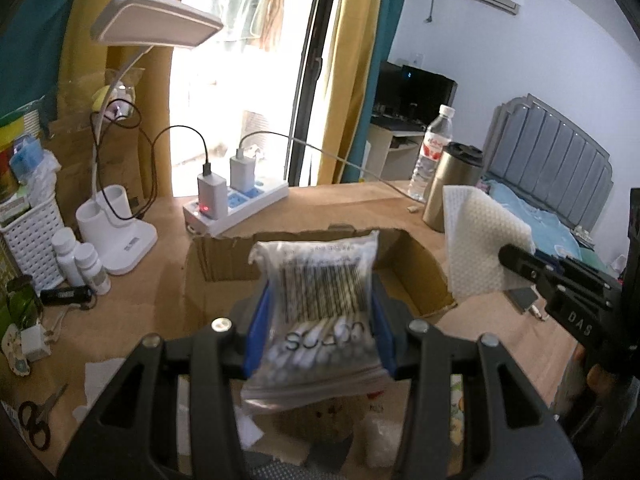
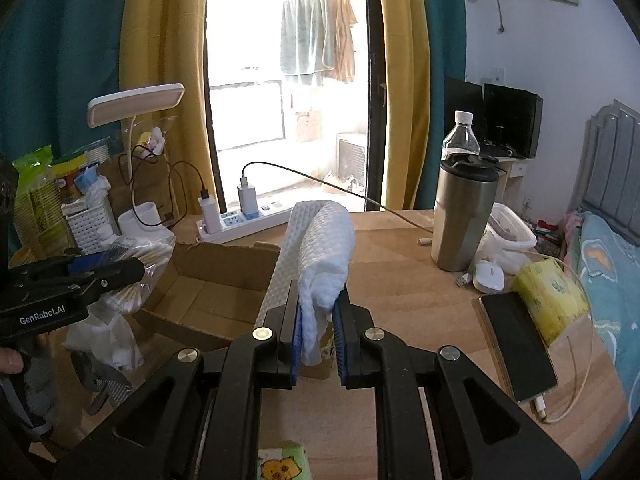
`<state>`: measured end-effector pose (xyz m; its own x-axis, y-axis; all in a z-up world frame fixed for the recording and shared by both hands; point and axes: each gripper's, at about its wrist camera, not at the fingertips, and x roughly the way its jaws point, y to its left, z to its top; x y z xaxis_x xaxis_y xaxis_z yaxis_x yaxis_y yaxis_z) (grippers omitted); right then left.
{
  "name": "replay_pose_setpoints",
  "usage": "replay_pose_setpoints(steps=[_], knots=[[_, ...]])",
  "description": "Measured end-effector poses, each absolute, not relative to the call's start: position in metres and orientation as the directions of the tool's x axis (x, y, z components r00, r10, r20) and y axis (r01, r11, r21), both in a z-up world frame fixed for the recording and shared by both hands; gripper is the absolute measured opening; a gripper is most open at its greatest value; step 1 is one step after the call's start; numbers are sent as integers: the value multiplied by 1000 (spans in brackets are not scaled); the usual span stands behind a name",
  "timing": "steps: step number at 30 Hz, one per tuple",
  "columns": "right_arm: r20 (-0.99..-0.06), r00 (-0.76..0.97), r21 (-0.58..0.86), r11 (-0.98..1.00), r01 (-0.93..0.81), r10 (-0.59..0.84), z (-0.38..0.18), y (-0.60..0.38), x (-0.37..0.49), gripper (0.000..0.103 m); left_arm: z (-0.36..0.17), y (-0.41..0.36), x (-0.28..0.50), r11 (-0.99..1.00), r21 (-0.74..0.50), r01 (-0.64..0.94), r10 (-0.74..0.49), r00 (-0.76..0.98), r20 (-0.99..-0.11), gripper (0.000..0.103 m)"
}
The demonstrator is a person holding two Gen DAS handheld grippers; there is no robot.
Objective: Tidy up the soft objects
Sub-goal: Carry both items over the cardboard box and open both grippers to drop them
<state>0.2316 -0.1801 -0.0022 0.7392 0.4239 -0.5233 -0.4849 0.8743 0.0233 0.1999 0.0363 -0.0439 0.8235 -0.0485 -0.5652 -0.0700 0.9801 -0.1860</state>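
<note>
White textured cloth [image 2: 320, 256], soft and limp, droops from the clamped right hand-held gripper [image 2: 318, 332] over the tabletop [image 2: 400, 288]. Left hand-held gripper [image 1: 316, 316] pinches a light, slippery cotton-swab bag [image 1: 320, 300] mid-body above the cardboard box [image 1: 416, 264].

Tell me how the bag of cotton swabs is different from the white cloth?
The bag of cotton swabs is clear plastic with a barcode; the white cloth is bumpy and folded. The left gripper holds the bag, the right gripper the cloth. Both are pinched above the cardboard box.

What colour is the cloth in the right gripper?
White, with a dimpled texture; the cloth shows best in the right wrist view.
</note>
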Motion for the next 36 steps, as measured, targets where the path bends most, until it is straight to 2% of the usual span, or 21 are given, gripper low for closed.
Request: replay_pose_setpoints(steps=[14,36], knots=[[-528,722,38,862,-506,447,-5,-170,259,15,-46,37,232,982,-175,-72,-43,813,-581,46],[-612,610,112,819,-563,503,-50,-154,279,15,-80,4,277,984,-174,-33,-94,738,-668,47]])
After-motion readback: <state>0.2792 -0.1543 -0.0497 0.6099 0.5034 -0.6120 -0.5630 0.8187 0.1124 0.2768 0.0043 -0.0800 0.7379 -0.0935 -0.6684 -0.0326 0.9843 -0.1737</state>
